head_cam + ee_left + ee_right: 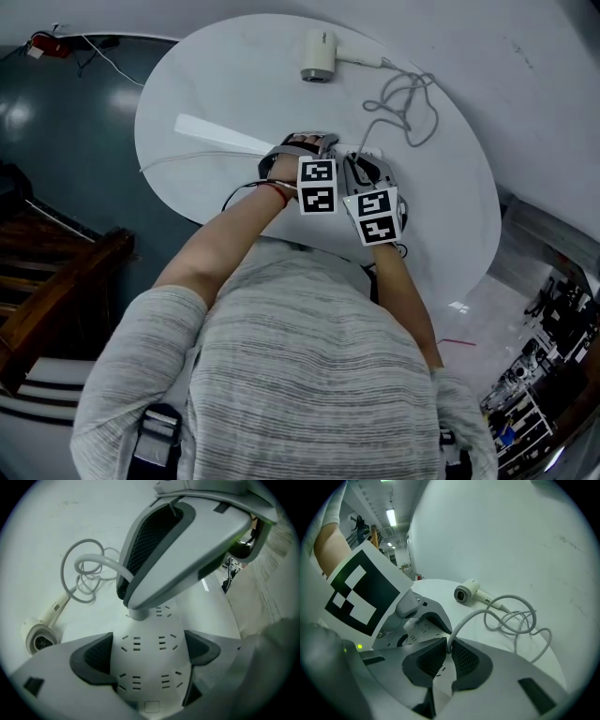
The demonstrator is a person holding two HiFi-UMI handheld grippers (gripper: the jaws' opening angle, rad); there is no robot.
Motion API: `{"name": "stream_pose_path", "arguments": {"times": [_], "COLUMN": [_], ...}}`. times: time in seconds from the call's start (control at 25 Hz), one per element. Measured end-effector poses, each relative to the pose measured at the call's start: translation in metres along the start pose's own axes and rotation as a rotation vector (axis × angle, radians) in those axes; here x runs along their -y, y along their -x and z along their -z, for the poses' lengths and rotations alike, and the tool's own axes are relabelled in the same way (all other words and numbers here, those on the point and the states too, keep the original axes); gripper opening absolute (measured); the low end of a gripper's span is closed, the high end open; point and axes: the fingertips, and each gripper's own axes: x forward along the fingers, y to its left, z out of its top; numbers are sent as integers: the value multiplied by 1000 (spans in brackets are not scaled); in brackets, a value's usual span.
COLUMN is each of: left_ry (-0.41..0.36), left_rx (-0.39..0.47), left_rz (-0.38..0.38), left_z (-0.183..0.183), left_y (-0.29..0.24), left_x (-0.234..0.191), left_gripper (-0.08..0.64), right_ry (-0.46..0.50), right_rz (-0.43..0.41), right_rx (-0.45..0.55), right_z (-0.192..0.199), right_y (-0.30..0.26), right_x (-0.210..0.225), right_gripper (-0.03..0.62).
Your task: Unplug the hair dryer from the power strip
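White round table [216, 84], dark floor beside it. On tabletop, at person's side, lies power strip [146, 637]. L gripper [149, 654] straddles power strip: jaws fairly wide, pads pressed on its two long sides. R gripper [448, 656] sits right over strip's far part, jaws narrow, clamped on plug [138, 615] seated in strip, w/ cord [511, 616] coming up btwn the pads. Cord runs off in a loose tangle beyond strip to hair dryer [323, 53], lying on its side well past strip, near table's far edge.
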Motion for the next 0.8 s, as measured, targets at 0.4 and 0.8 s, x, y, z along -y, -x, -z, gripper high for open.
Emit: {"name": "stream_pose_path", "arguments": {"times": [0.4, 0.8], "left_ry": [7, -2], "left_rx": [-2, 3], "left_rz": [-2, 0], "left_z": [1, 1], "left_y": [0, 1], "left_x": [-1, -1], "left_gripper": [471, 469], "right_ry": [-8, -60], "right_rz": [-9, 13], "right_rx": [-16, 141], "right_z": [-3, -53], "right_y": [-1, 9], "right_x": [1, 24], "right_gripper": [51, 51]}}
